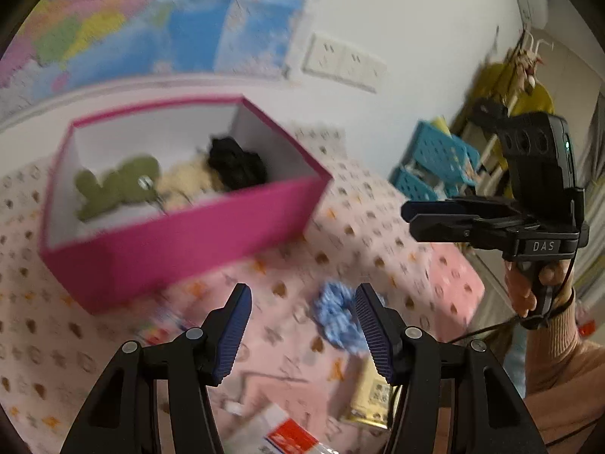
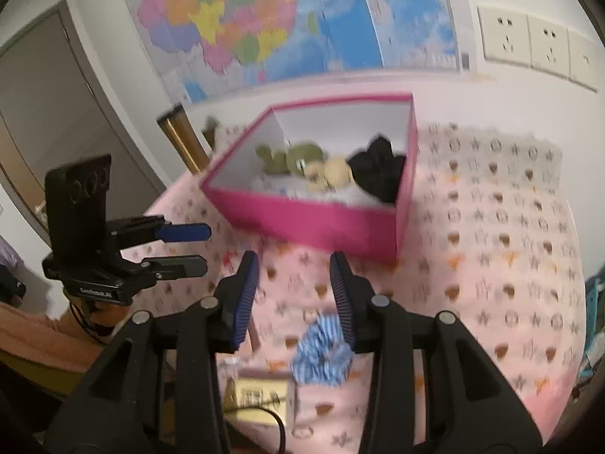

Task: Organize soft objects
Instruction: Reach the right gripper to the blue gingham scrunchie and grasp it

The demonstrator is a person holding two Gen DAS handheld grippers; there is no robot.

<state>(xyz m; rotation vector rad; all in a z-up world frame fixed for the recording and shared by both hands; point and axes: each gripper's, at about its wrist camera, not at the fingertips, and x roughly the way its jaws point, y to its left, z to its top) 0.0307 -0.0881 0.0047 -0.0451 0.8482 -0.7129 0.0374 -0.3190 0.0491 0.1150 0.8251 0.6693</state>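
Observation:
A blue-and-white striped scrunchie (image 1: 334,317) lies on the pink patterned cloth (image 1: 378,227). My left gripper (image 1: 302,295) hovers just to its left, open, with nothing between its fingers. Behind stands a pink box (image 1: 170,238) that holds a green plush toy (image 1: 117,185), a cream soft thing (image 1: 189,185) and a black scrunchie (image 1: 236,164). In the right wrist view the striped scrunchie (image 2: 321,352) lies low, under the right finger of my right gripper (image 2: 295,265), which is open and empty. The pink box (image 2: 314,223) sits ahead of it. Each gripper shows in the other's view: the right (image 1: 410,218), the left (image 2: 206,248).
A gold-yellow carton (image 1: 372,397) and a red-and-white packet (image 1: 287,431) lie at the near edge of the cloth. Blue plastic baskets (image 1: 435,162) stand beyond the right end. A gold cylinder (image 2: 181,140) stands left of the box. Maps and wall sockets (image 2: 529,41) are behind.

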